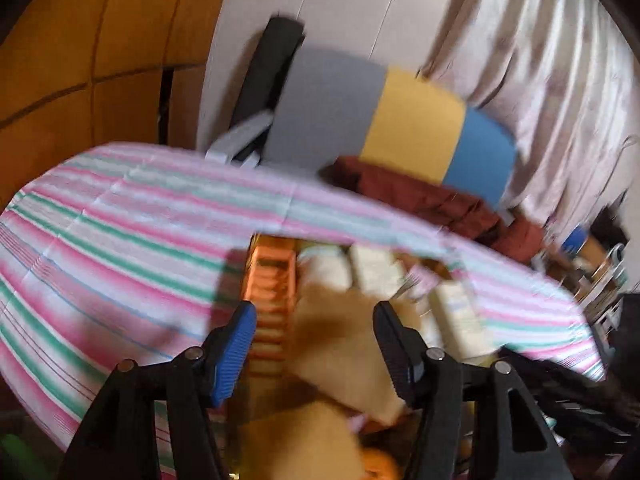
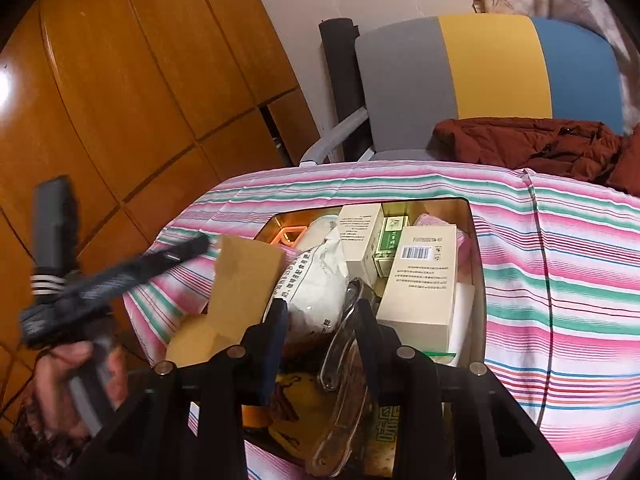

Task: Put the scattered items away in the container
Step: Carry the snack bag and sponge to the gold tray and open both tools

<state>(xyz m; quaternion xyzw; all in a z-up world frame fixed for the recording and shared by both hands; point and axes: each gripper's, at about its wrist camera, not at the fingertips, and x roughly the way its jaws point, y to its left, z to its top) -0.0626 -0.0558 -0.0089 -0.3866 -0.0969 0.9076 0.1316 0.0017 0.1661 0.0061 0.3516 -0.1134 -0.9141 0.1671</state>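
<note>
Right hand-held gripper (image 2: 320,316) is clamped on a clear curved plastic piece (image 2: 340,364) above the gold-walled container (image 2: 478,280); left hand-held gripper (image 1: 314,320) stands apart, empty, over a tan envelope (image 1: 340,344).

A striped cloth (image 2: 560,240) in pink, green and white covers the surface. Just behind the cloth stands a chair (image 2: 492,68) with a back in grey, yellow and blue bands. A rust-red jacket (image 2: 532,144) lies on the chair's seat. Left of the chair are wooden cabinet doors (image 2: 132,92); right of it hangs a pale curtain (image 1: 540,80).
</note>
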